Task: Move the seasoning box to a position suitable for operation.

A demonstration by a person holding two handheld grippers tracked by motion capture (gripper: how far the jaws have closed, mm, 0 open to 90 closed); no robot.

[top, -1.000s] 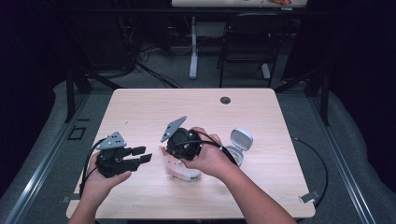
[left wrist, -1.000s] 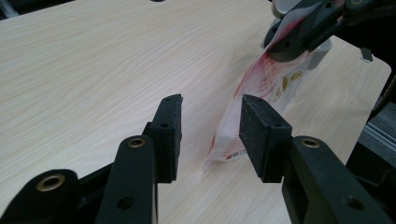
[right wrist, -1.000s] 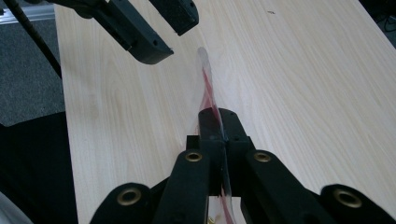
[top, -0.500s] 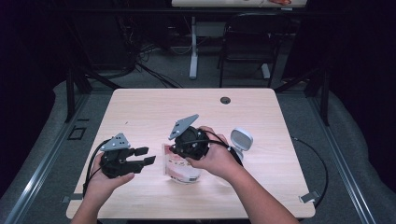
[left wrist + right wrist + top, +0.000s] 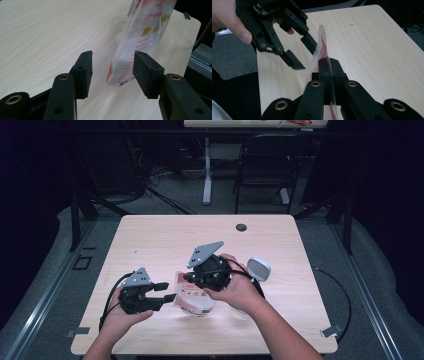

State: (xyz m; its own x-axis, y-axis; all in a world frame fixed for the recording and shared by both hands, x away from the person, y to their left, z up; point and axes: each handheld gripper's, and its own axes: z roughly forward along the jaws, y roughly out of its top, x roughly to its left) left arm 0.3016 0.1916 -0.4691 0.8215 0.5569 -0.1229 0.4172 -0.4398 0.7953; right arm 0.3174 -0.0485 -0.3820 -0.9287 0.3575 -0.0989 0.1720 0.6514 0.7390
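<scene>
One clear printed bag (image 5: 192, 297) stands near the tabletop's (image 5: 165, 242) front edge. One round white device (image 5: 258, 268) lies toward the right edge. One dark grommet (image 5: 241, 227) sits by the far edge. Two grippers: left gripper (image 5: 167, 292), right gripper (image 5: 189, 278).

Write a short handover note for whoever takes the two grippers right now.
Right gripper: shut on the plastic bag, holding it up off the table.
Left gripper: jaws have just been opening; the bag's lower edge hangs between them, pads not pressing.
A white round device lies right of the hands.
Done: bag lifted.
Left: probably close the left gripper on the free edge.
</scene>
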